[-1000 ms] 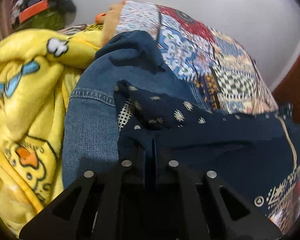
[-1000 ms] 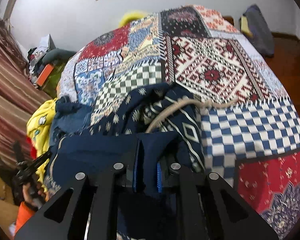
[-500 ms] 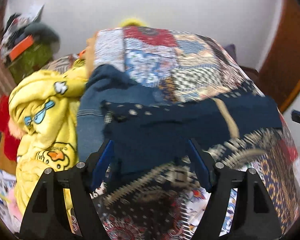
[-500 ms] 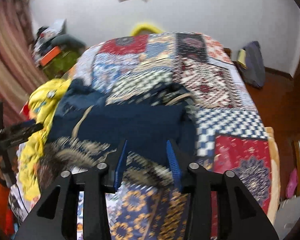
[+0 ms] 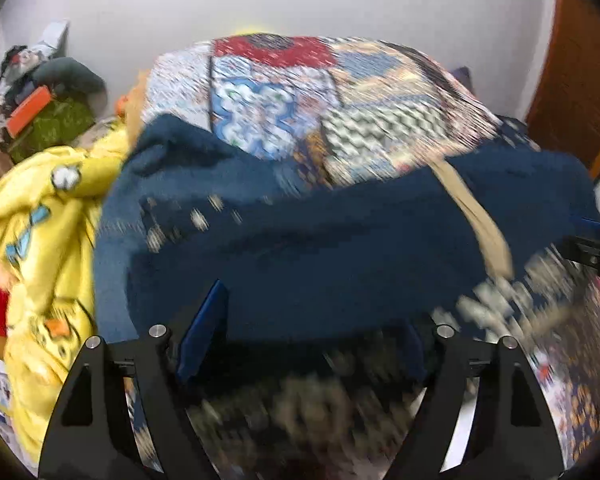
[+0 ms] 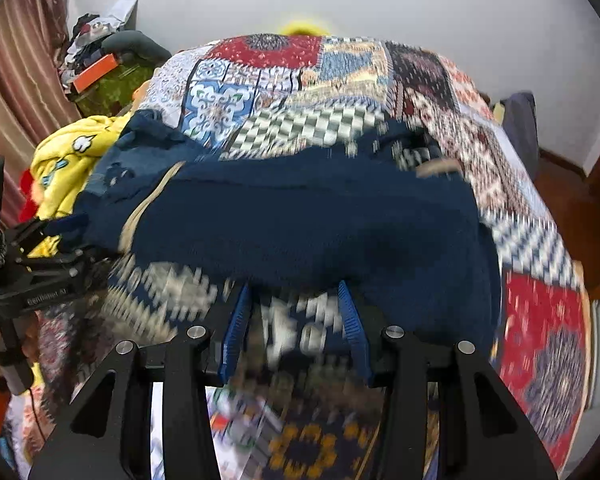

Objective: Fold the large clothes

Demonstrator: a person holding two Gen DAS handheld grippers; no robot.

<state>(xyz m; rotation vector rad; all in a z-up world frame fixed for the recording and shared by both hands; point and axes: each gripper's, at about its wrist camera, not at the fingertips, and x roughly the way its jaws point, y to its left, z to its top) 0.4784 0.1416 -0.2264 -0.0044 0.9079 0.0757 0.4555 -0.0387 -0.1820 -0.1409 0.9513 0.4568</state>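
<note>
A large navy garment (image 5: pixel 340 248) with pale patterned trim and a tan band lies spread across the patchwork bed; it also shows in the right wrist view (image 6: pixel 308 220). My left gripper (image 5: pixel 304 344) is open over the garment's near edge, holding nothing. My right gripper (image 6: pixel 296 320) is open too, its blue pads (image 6: pixel 236 332) wide apart above the patterned hem. The left gripper also appears at the left edge of the right wrist view (image 6: pixel 40 272), and the right gripper at the right edge of the left wrist view (image 5: pixel 596 248). Both views are motion-blurred.
A patchwork quilt (image 6: pixel 340 80) covers the bed. A denim garment (image 5: pixel 172 160) and a yellow cartoon blanket (image 5: pixel 40 220) lie at the left. Clutter (image 6: pixel 100 68) sits by the wall and curtain, and a dark bag (image 6: pixel 520 128) at the far right.
Both grippers let go of the navy garment, opened and pulled back. The garment now lies spread flat on the bed.
</note>
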